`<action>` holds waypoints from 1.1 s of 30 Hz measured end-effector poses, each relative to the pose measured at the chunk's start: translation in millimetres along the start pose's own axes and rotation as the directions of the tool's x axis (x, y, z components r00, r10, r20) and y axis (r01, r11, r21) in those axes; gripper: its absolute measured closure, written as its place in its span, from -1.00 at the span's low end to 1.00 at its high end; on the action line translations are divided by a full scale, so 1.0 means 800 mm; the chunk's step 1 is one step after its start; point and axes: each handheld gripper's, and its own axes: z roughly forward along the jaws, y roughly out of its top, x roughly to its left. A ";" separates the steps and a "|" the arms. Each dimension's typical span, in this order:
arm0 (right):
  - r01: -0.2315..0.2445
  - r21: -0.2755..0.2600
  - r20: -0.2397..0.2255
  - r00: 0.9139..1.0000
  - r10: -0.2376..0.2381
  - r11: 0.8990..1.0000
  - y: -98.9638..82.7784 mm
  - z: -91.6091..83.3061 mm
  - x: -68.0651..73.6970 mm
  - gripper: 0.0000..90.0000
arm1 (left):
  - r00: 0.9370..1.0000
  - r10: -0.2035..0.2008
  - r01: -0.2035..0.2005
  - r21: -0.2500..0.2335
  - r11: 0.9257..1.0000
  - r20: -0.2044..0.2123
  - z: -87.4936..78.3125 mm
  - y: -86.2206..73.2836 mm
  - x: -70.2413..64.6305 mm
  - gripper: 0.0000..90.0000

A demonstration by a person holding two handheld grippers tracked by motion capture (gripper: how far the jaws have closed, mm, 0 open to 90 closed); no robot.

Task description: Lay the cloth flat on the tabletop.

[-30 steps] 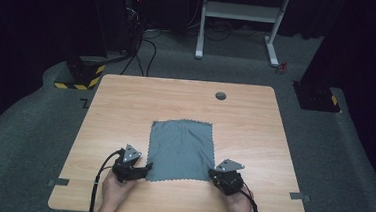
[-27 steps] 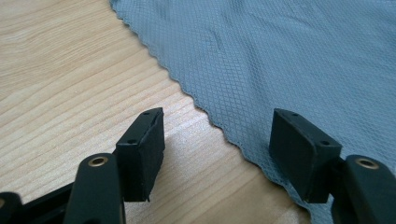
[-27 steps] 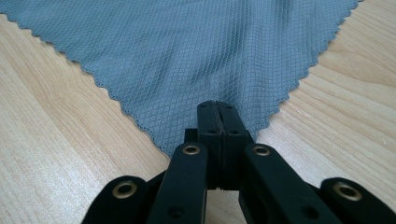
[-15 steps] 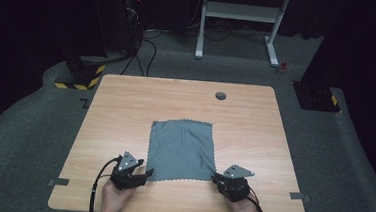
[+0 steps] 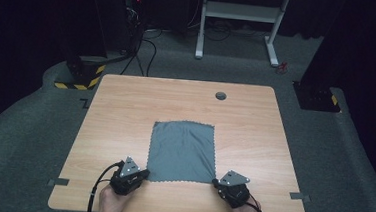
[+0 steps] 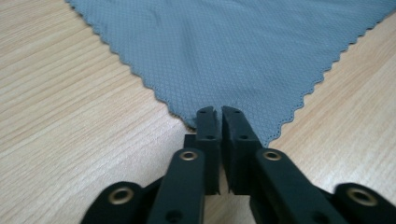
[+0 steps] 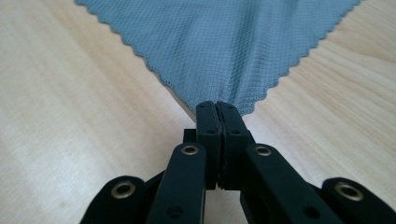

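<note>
1. The high view shows the whole flat grey square cloth [image 5: 183, 152] on the wooden desk [image 5: 125, 111].
2. Close up, its edges are zigzag.
3. The left claw [image 6: 220, 114] has just closed and pinches one near corner.
4. The right claw [image 7: 217, 108] pinches the other.

Flat grey cloth [image 5: 183, 151], near table edge

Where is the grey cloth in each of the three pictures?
High view: the grey cloth lies flat in the near middle of the table, a gripper at each near corner.
Left gripper view: it fans across the top, one corner running down to the black jaws.
Right gripper view: the same, its corner pinched between the shut jaws.
Shared landmark: the cloth's zigzag edge on the pale wood.
</note>
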 end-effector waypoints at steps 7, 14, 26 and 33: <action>0.023 0.019 -0.018 1.000 -0.023 1.000 -0.001 -0.006 0.005 0.96 | 0.999 0.046 -0.047 0.042 0.998 0.024 -0.006 0.002 -0.004 1.00; 0.017 0.010 -0.073 0.997 -0.016 1.000 -0.004 -0.009 0.005 0.78 | 0.998 0.014 -0.016 0.034 0.999 0.058 -0.012 0.000 0.000 0.75; -0.180 -0.093 -0.010 0.984 0.179 0.979 0.056 0.038 -0.074 0.71 | 0.995 -0.087 0.088 0.017 0.996 -0.045 0.058 0.078 0.066 0.20; -0.208 -0.052 0.004 0.978 0.208 0.977 0.084 0.087 -0.098 0.77 | 0.983 -0.162 0.164 0.012 0.986 -0.083 0.104 0.113 0.097 0.22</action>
